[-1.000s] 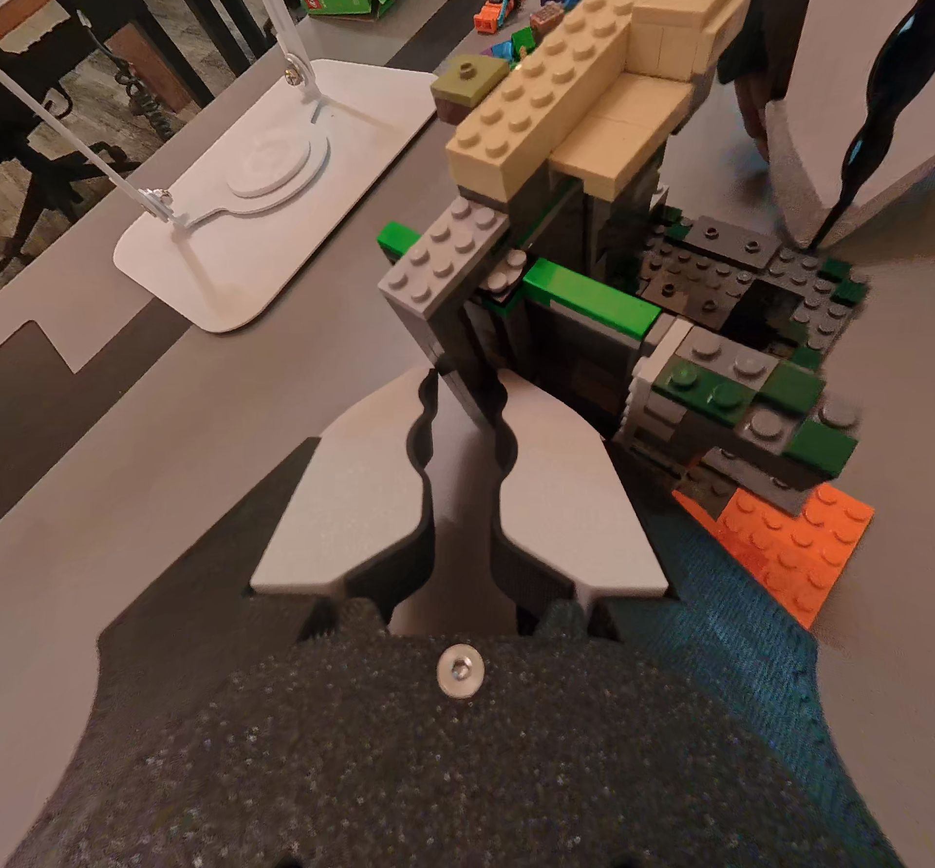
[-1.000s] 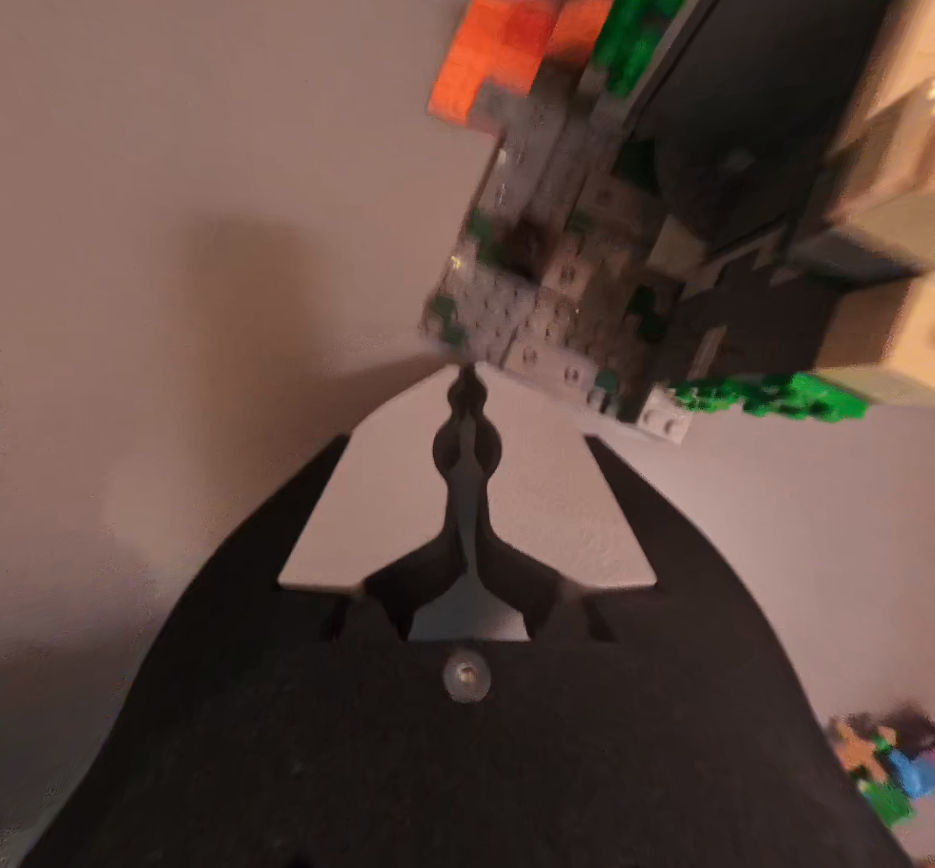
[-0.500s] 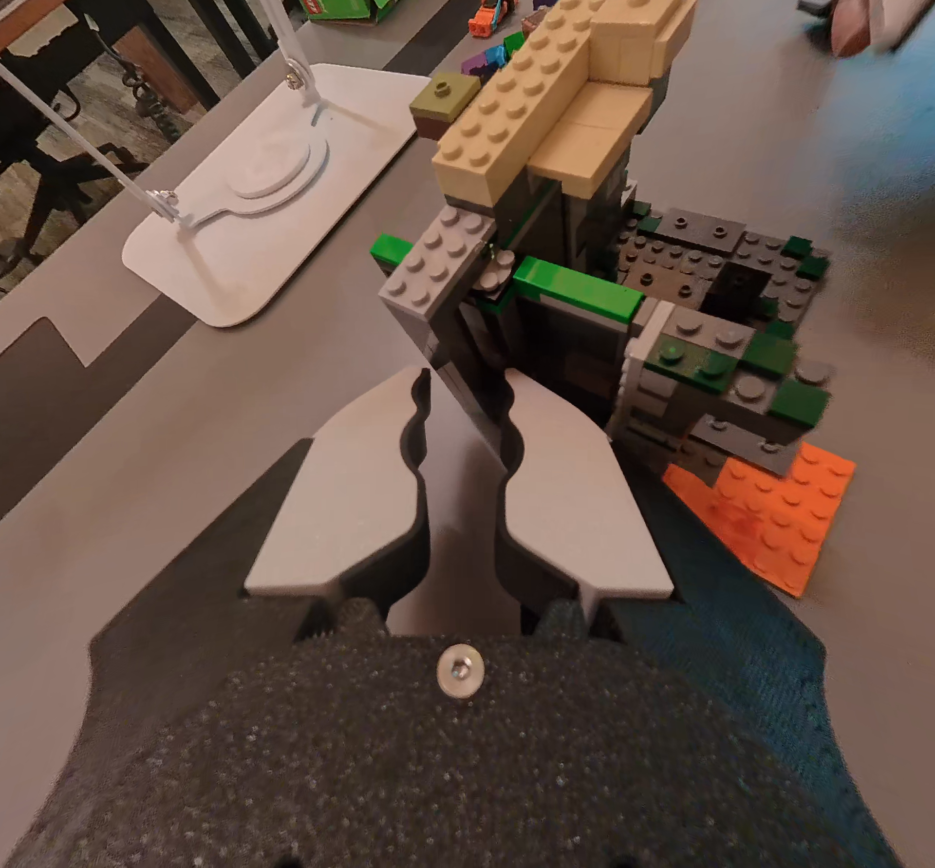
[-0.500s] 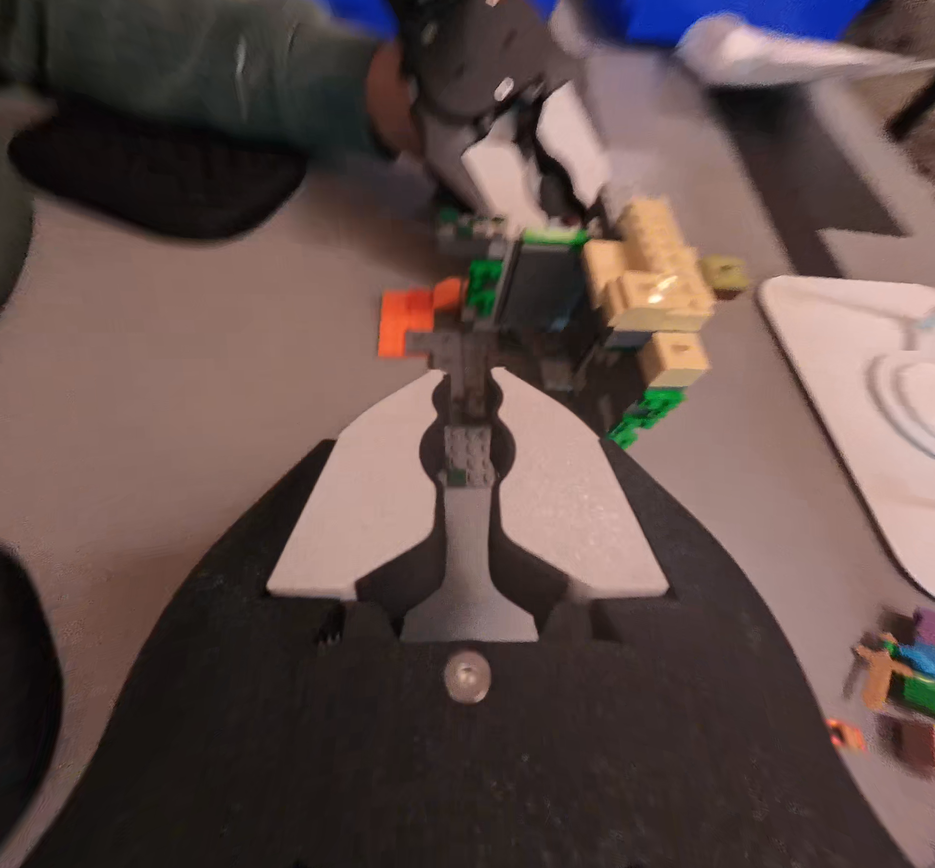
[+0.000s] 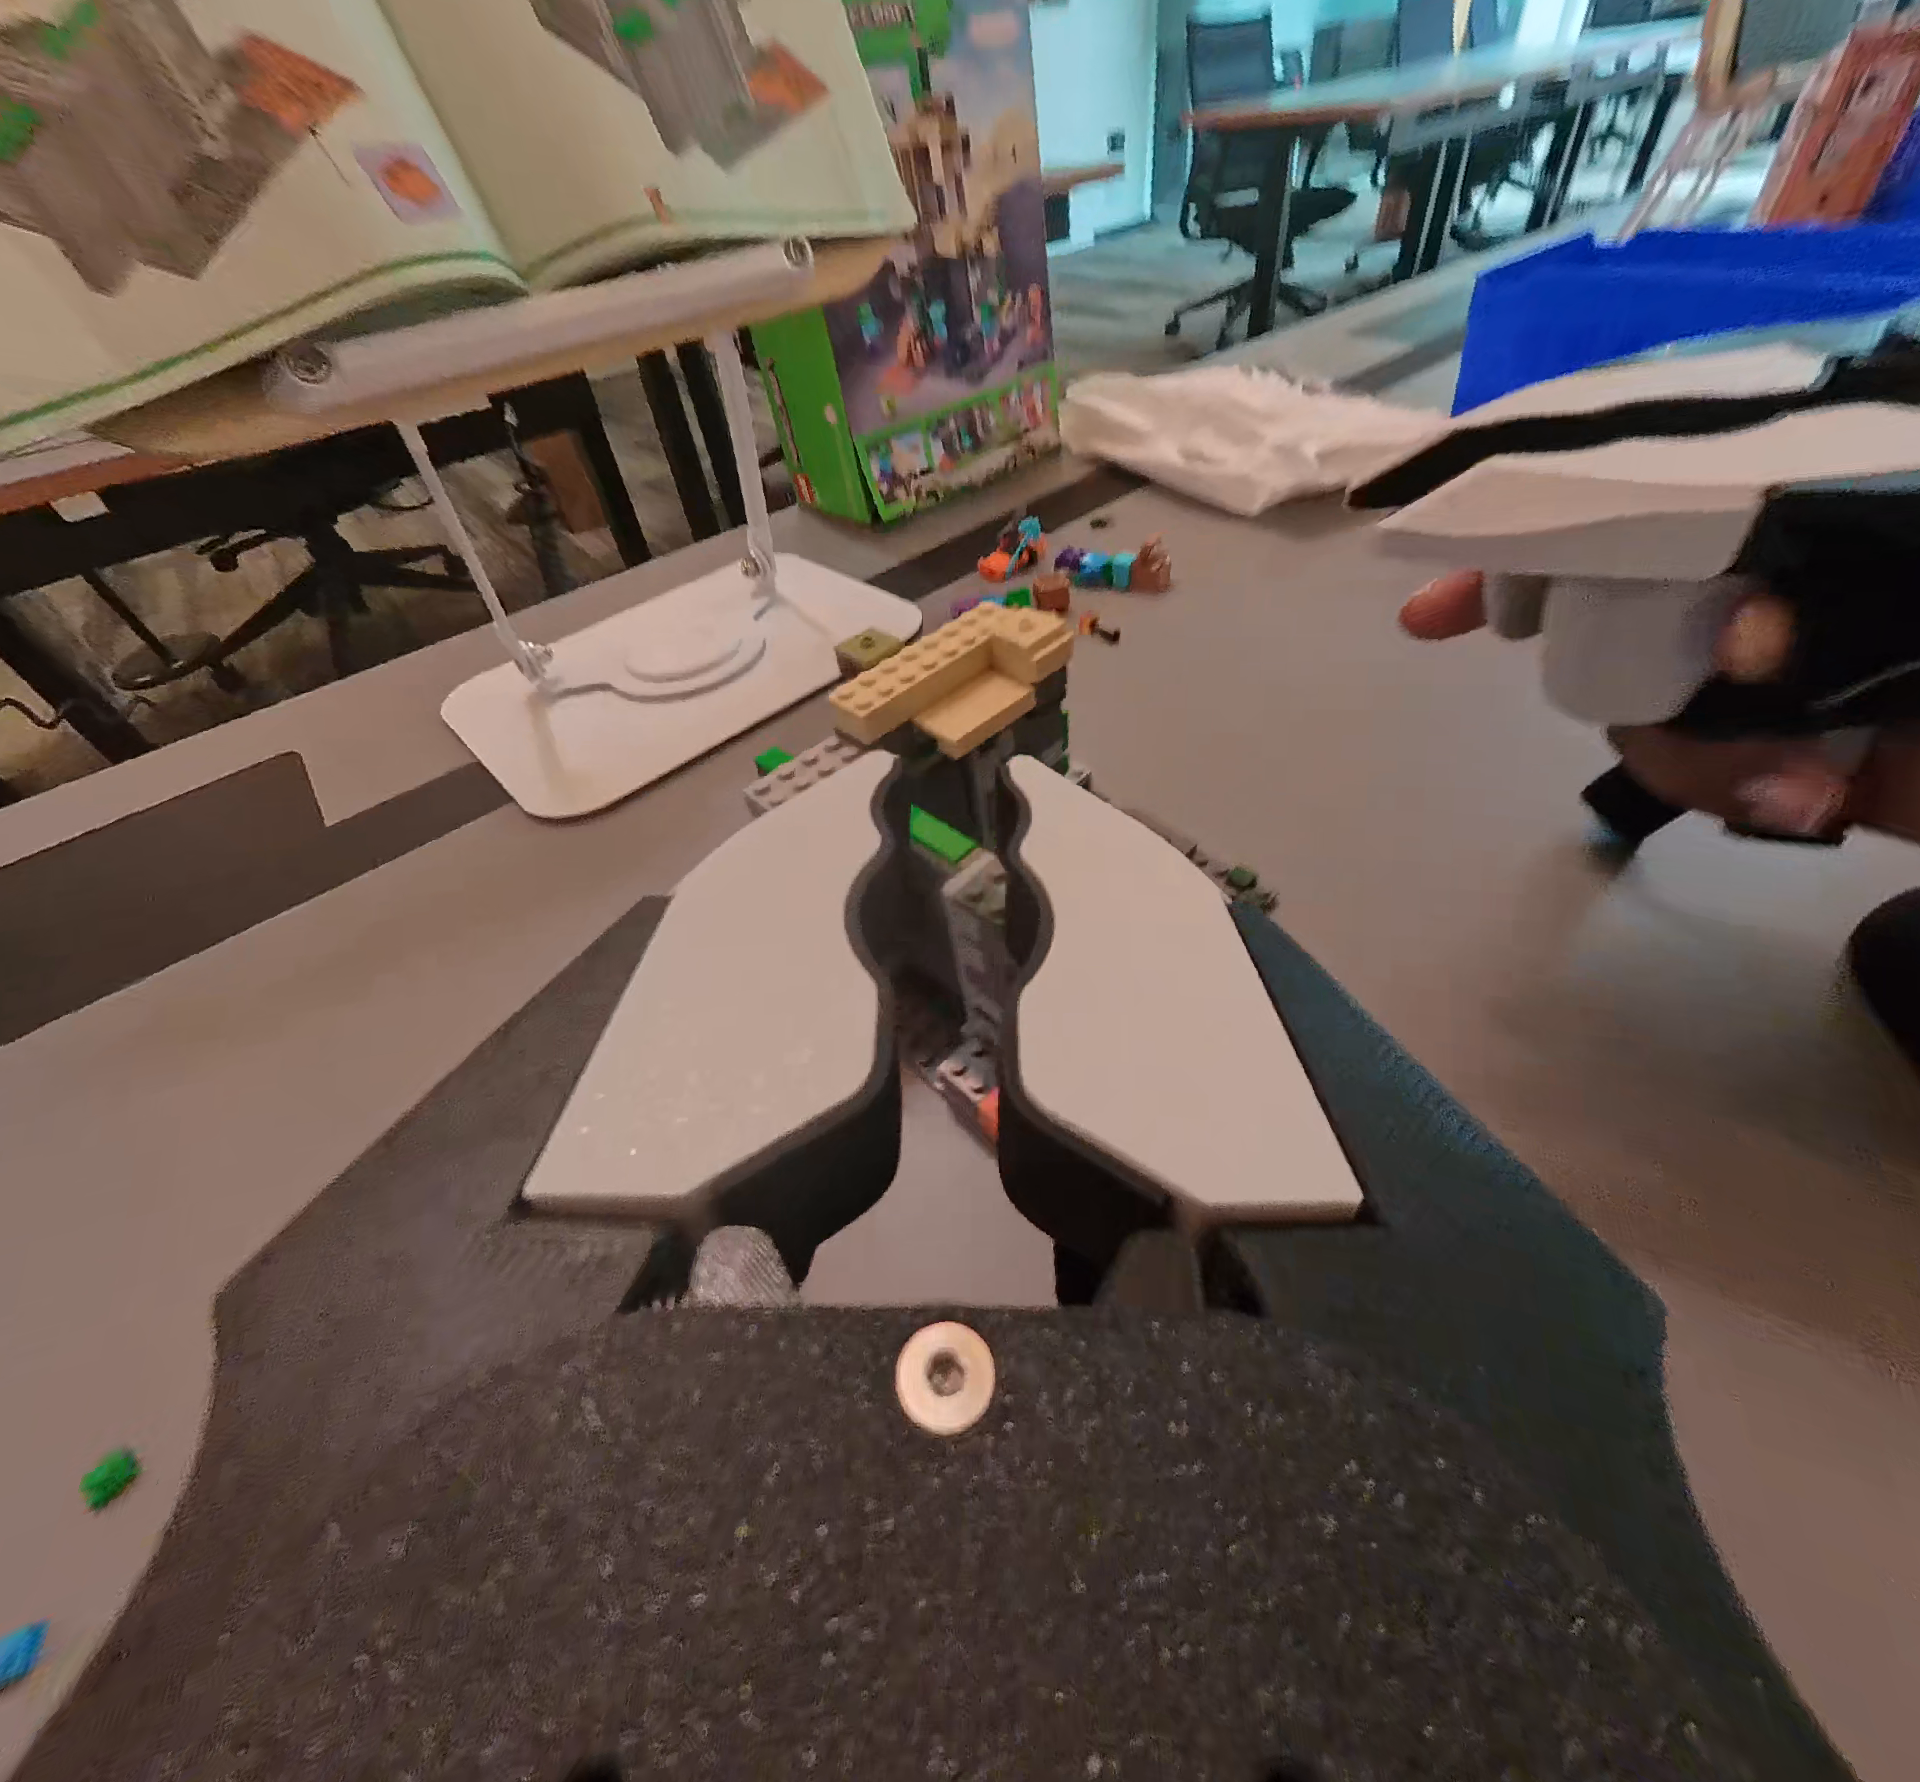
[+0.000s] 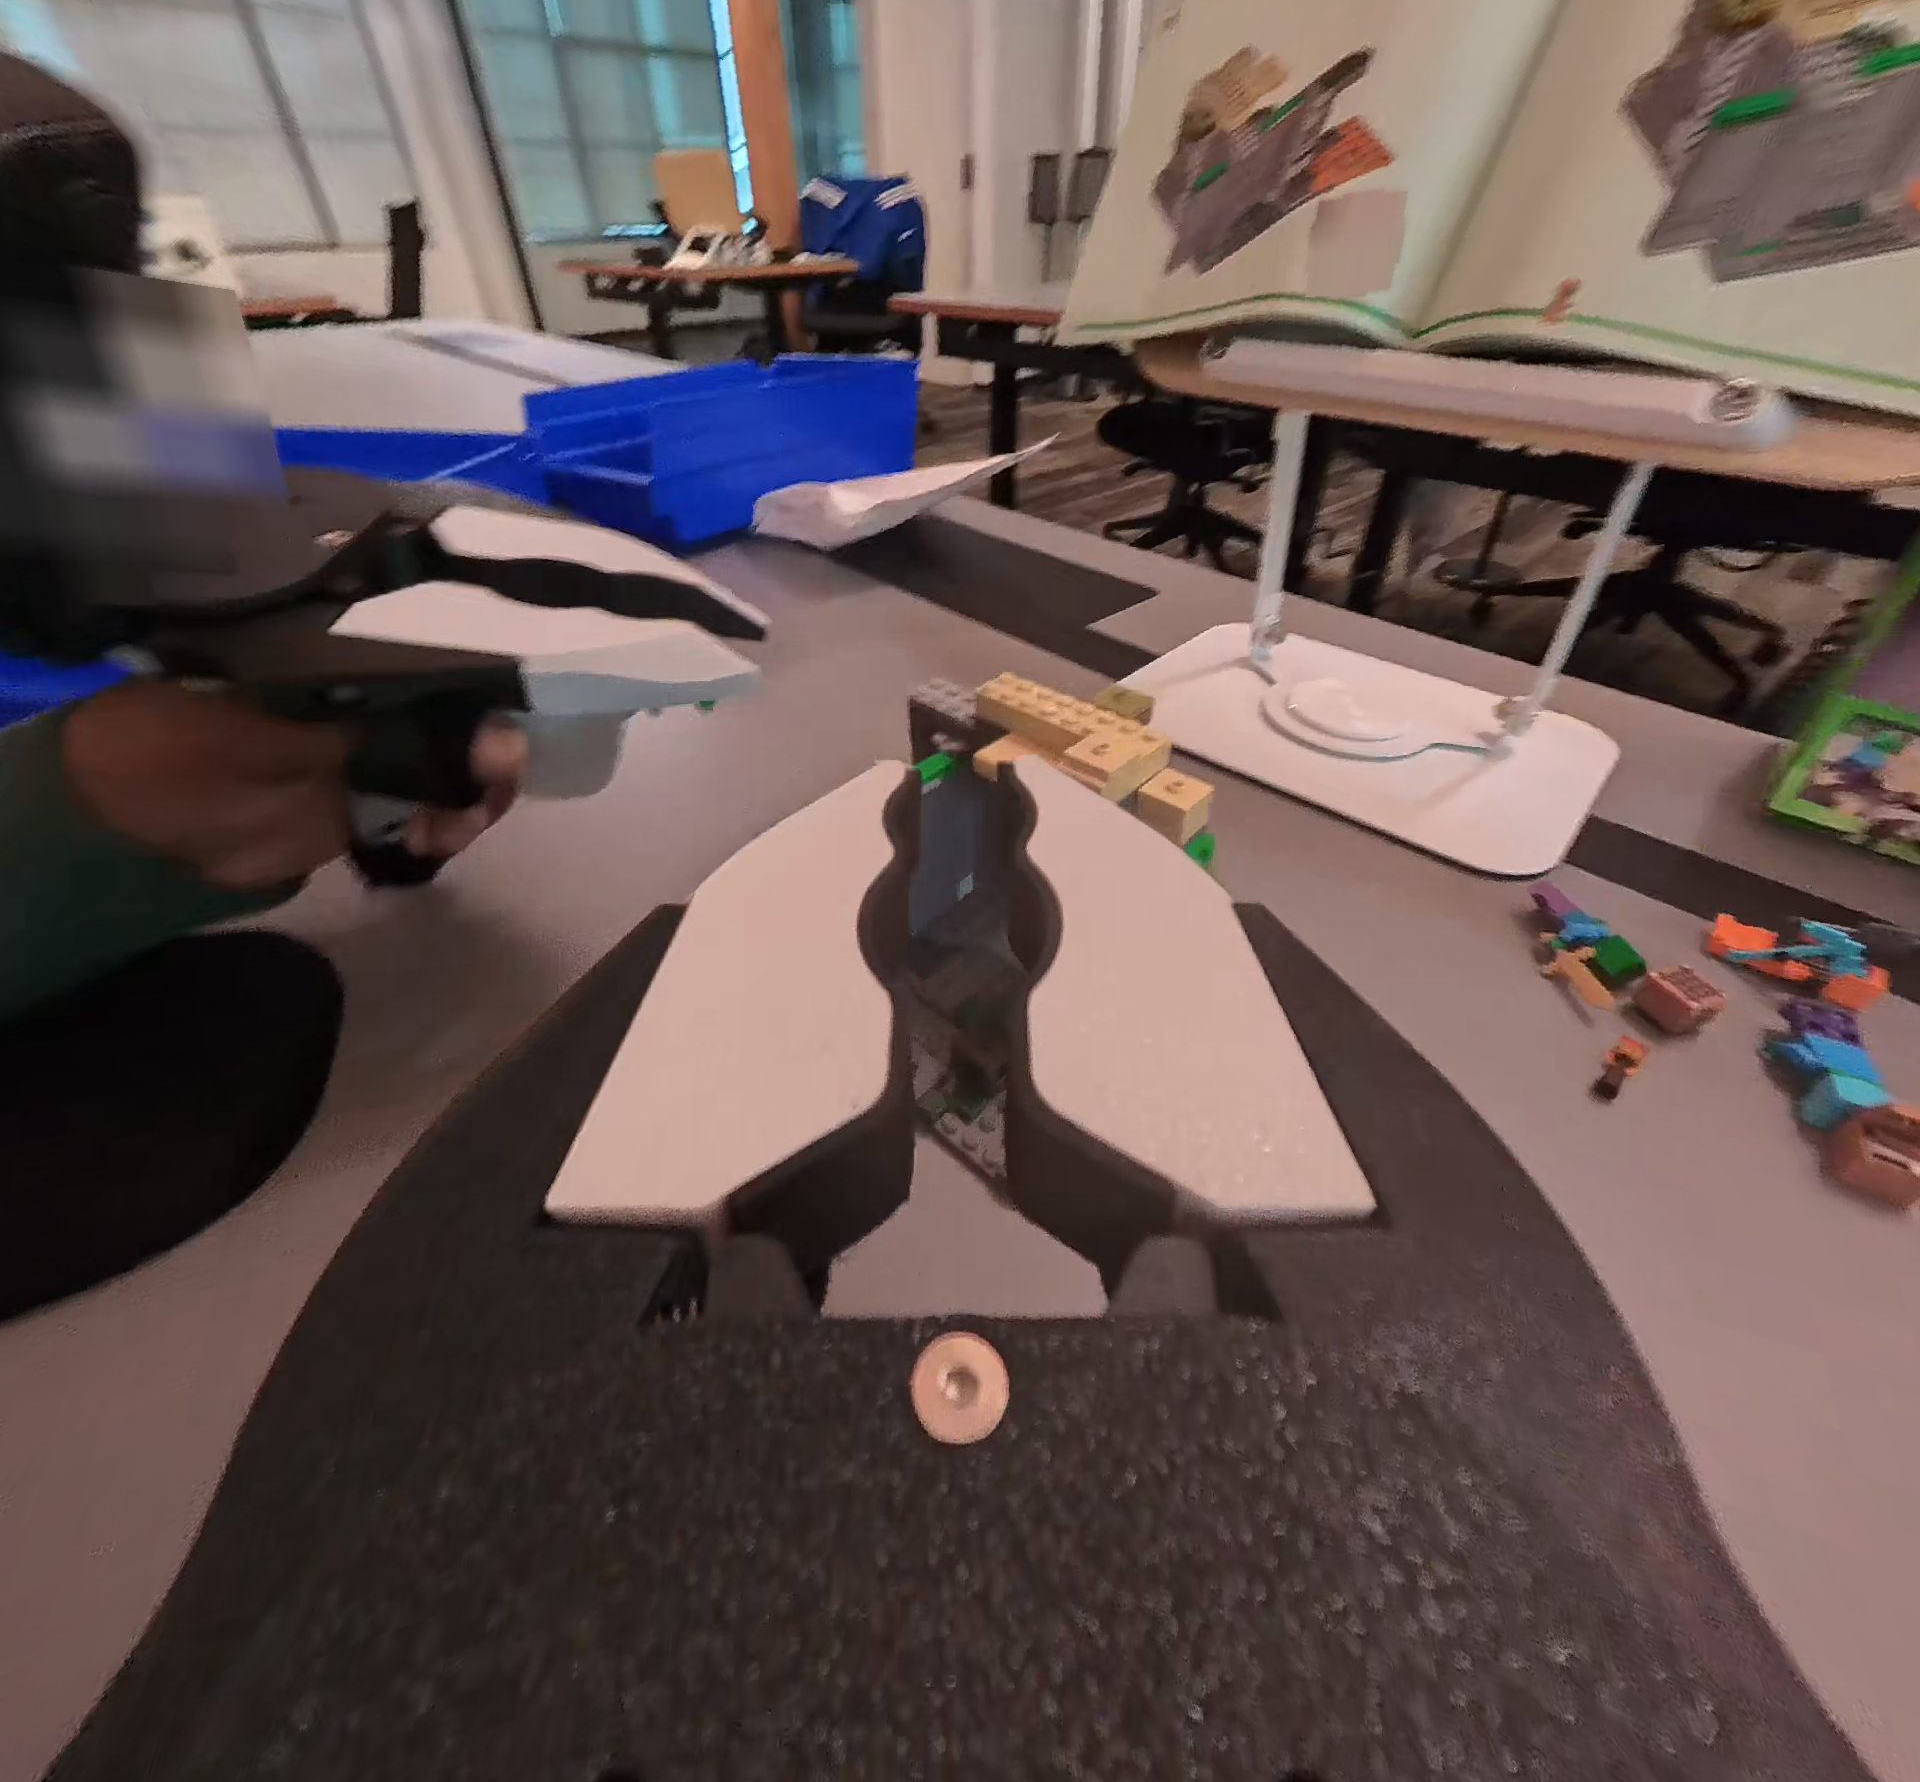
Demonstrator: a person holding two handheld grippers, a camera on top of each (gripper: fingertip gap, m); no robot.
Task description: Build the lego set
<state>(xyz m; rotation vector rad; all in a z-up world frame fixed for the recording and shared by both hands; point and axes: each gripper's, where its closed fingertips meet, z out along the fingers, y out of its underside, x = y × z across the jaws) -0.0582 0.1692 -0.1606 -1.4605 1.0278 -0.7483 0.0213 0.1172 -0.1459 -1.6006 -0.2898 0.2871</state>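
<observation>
Lego build (image 5: 951,683) on table, just ahead of both tongs; left tongs (image 5: 943,776), right tongs (image 6: 948,776) parted, empty.

Nothing here you can read cleanly. Green set box (image 5: 940,298) behind stand: printed logo strip at top and small badge low on side, both too blurred and small. Same box at right edge of your right wrist view (image 6: 1855,782): pictures only. Open instruction booklet (image 5: 436,80) on stand: build pictures and small marks, smeared, unreadable.
</observation>
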